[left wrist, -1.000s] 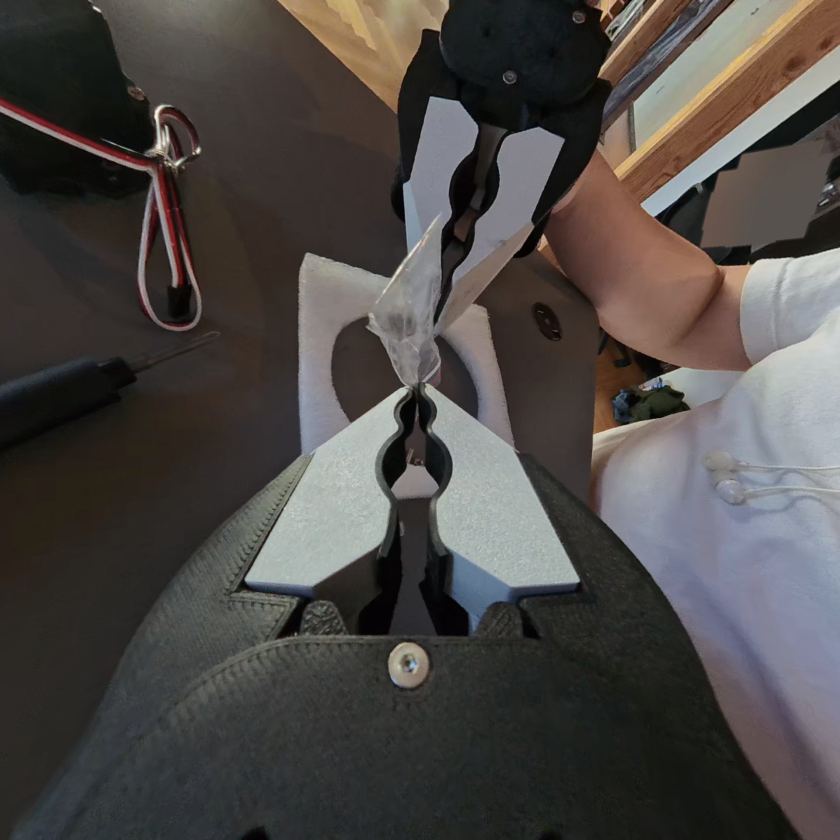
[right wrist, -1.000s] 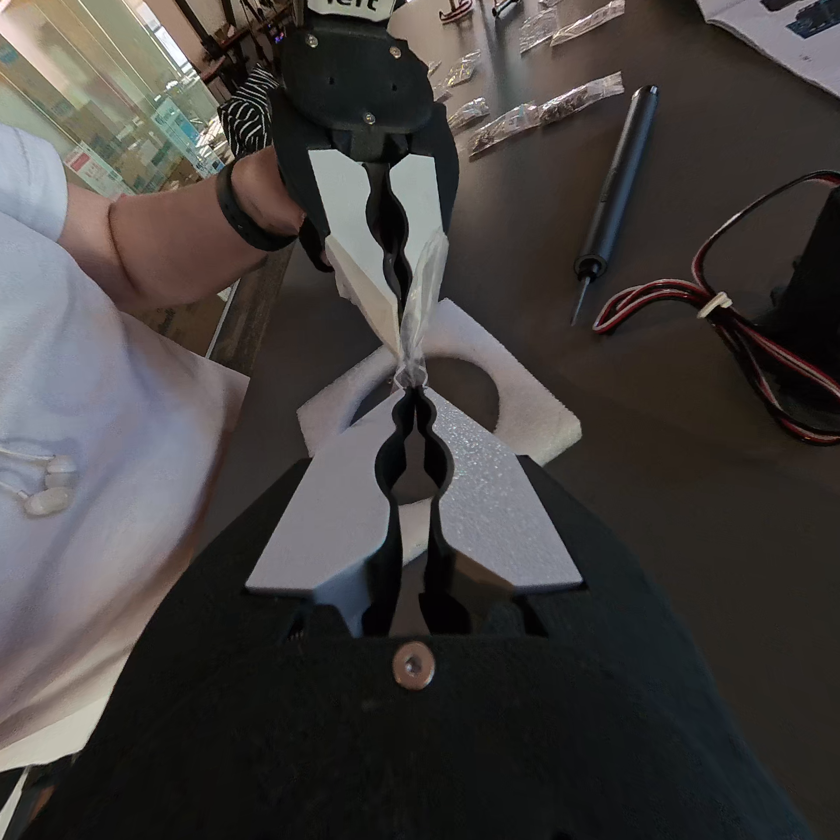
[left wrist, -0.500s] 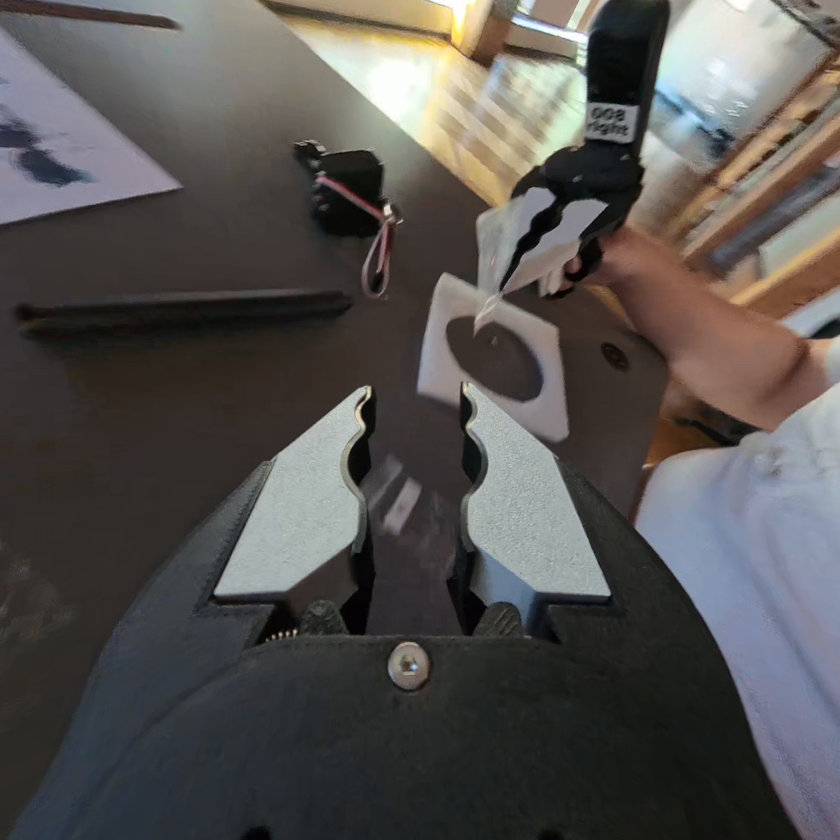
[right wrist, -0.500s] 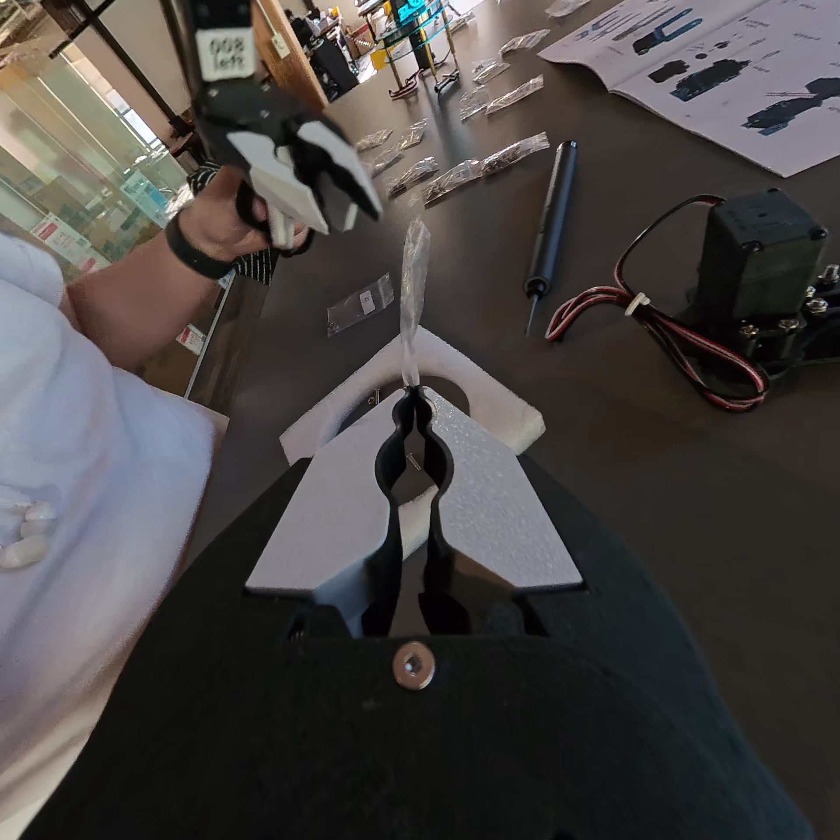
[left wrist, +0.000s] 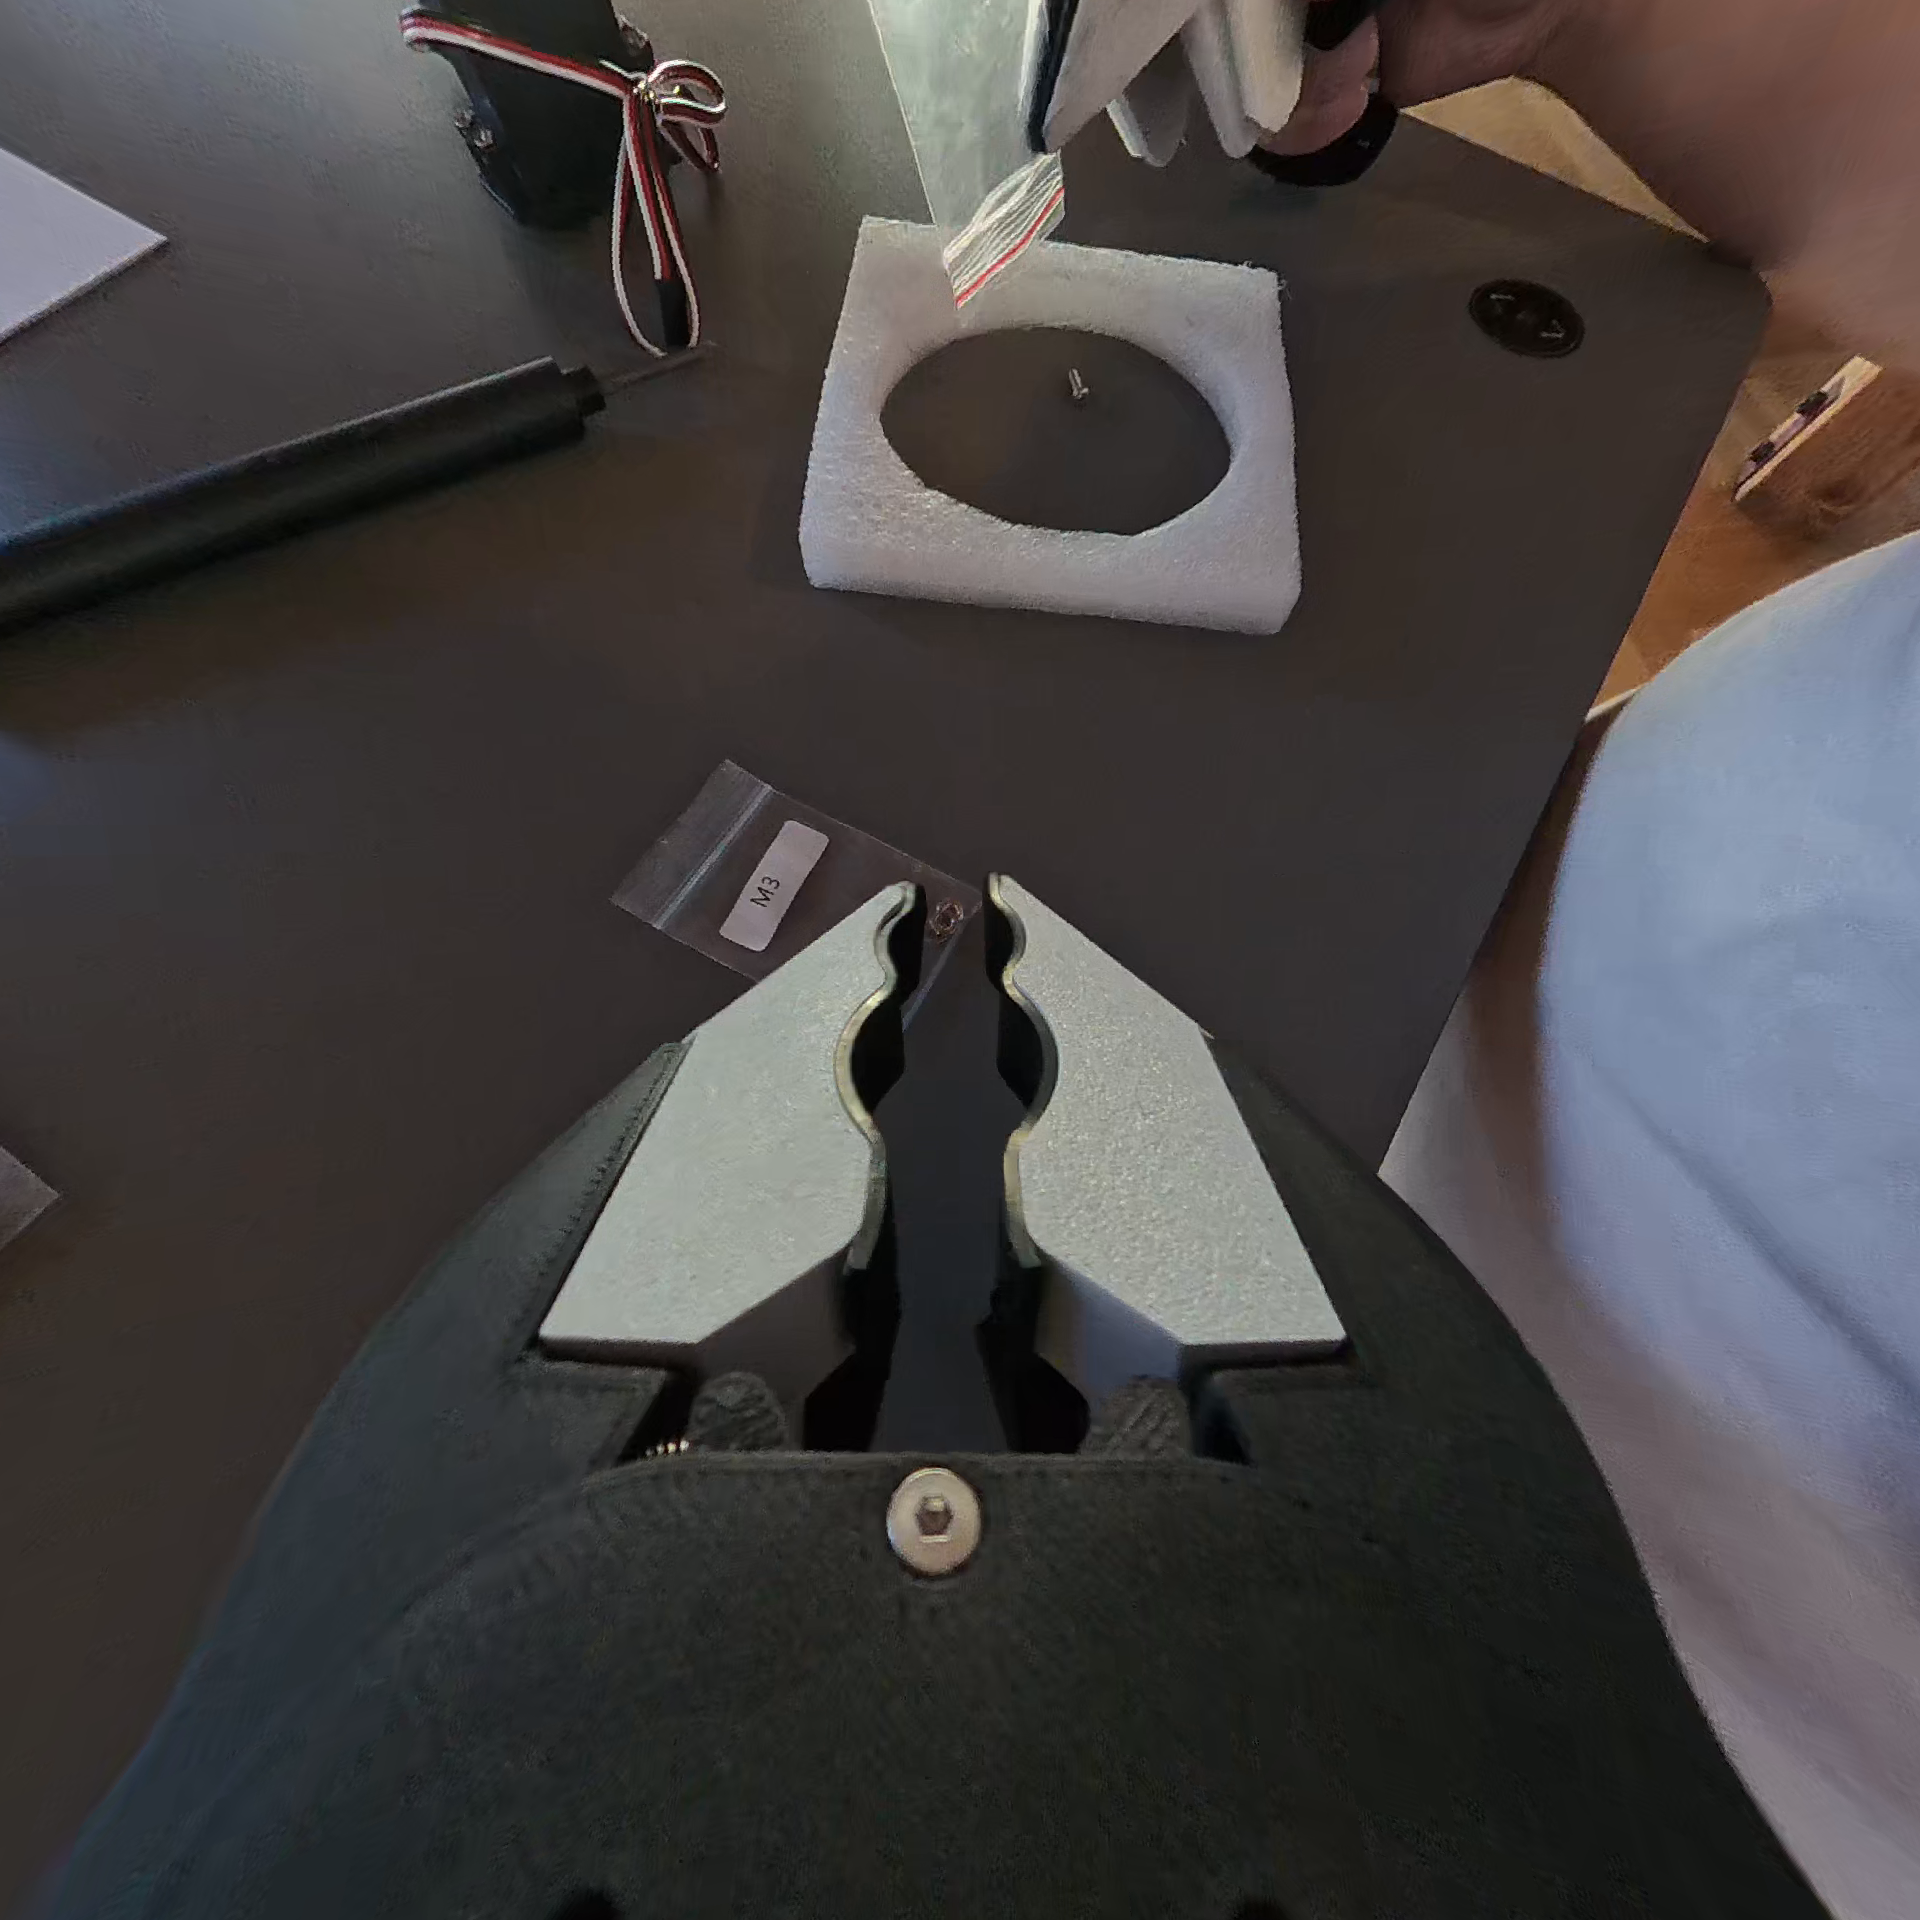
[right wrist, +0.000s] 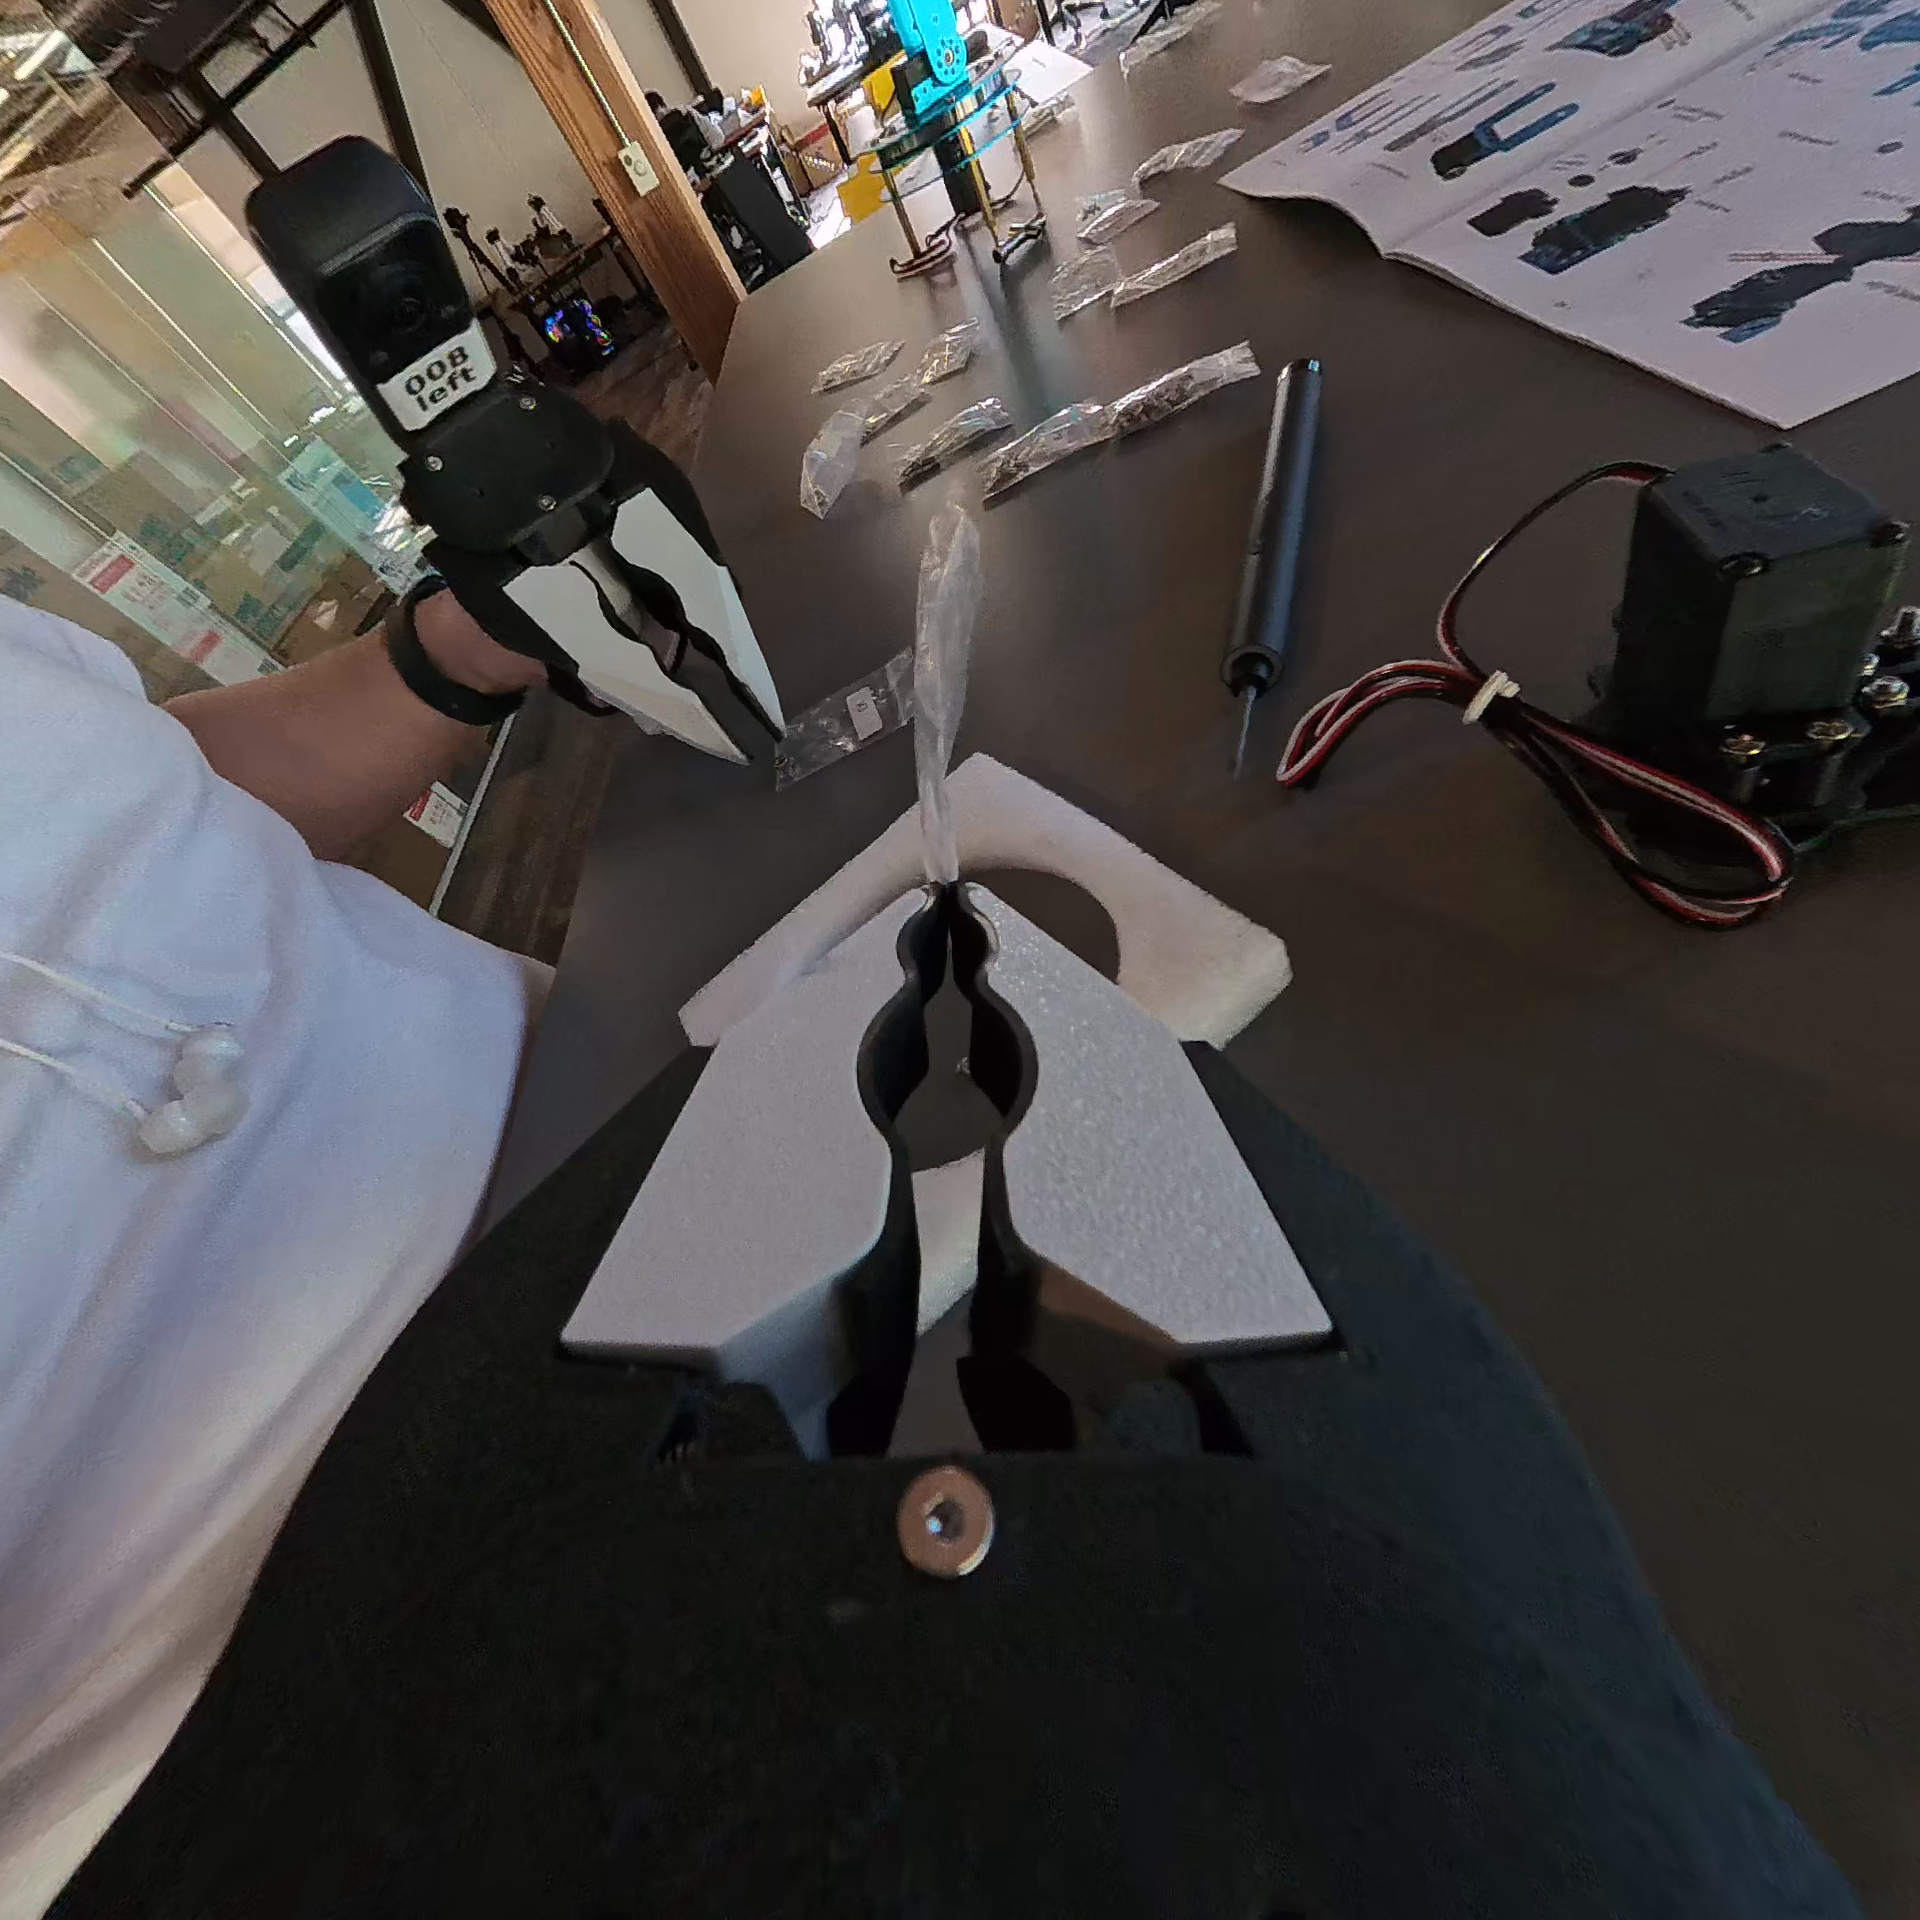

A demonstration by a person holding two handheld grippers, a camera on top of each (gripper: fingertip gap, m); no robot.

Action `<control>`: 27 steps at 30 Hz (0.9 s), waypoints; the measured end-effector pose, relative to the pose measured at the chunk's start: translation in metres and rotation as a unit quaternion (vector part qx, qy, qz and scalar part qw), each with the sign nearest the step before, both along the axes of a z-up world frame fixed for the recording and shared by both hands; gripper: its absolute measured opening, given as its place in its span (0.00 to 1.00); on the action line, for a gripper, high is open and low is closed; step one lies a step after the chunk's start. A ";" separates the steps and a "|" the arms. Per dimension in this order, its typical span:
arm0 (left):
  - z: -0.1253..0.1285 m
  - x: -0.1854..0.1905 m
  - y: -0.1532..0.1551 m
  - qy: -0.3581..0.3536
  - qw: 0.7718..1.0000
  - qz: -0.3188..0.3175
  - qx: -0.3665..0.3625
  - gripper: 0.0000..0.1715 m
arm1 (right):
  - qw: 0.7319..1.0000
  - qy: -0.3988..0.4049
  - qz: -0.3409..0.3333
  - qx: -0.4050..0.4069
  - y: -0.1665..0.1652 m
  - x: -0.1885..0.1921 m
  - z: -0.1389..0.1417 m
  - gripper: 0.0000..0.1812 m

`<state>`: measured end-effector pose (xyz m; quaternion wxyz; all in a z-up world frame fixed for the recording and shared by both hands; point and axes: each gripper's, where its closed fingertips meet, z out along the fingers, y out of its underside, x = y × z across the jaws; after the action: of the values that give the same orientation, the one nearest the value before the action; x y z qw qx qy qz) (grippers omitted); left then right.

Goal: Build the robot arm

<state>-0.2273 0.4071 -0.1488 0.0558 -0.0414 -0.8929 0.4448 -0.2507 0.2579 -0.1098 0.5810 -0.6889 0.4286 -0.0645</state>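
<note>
Right gripper [right wrist: 943, 896] clenched on empty bag [right wrist: 943, 644] above foam ring [left wrist: 1049, 436] holding a screw [left wrist: 1078, 387]; left gripper [left wrist: 948, 906], jaws parted, over labelled bag [left wrist: 774, 883] near table [left wrist: 312, 831] edge.

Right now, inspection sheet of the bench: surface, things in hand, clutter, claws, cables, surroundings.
Surface: dark table, matte, no spills seen.
Things in hand: empty clear bag, pinched at its lower end, standing above the white foam frame; one small screw lies inside the frame's hole.
Clutter: small labelled bag lying flat; black screwdriver; rows of hardware bags; printed sheet.
Claws: left claw open, tips over the labelled bag; right claw shut on the clear bag.
Cables: red, white and black lead, tied, running from the black motor block.
Surroundings: glass partition, wooden post, a person's white sleeve.
</note>
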 end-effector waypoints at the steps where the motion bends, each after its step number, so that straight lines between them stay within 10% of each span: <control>1: -0.003 0.001 0.000 -0.005 1.000 -0.001 0.006 0.06 | 1.000 0.000 -0.002 0.000 0.000 -0.001 0.000 0.00; 27: 0.013 0.023 0.018 -0.057 0.998 0.035 -0.010 0.02 | 0.998 -0.033 -0.051 0.018 -0.016 -0.021 0.018 0.00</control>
<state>-0.2043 0.4247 -0.1355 -0.0113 -0.0355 -0.8910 0.4524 -0.2714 0.2414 -0.0922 0.6032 -0.6531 0.4446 -0.1093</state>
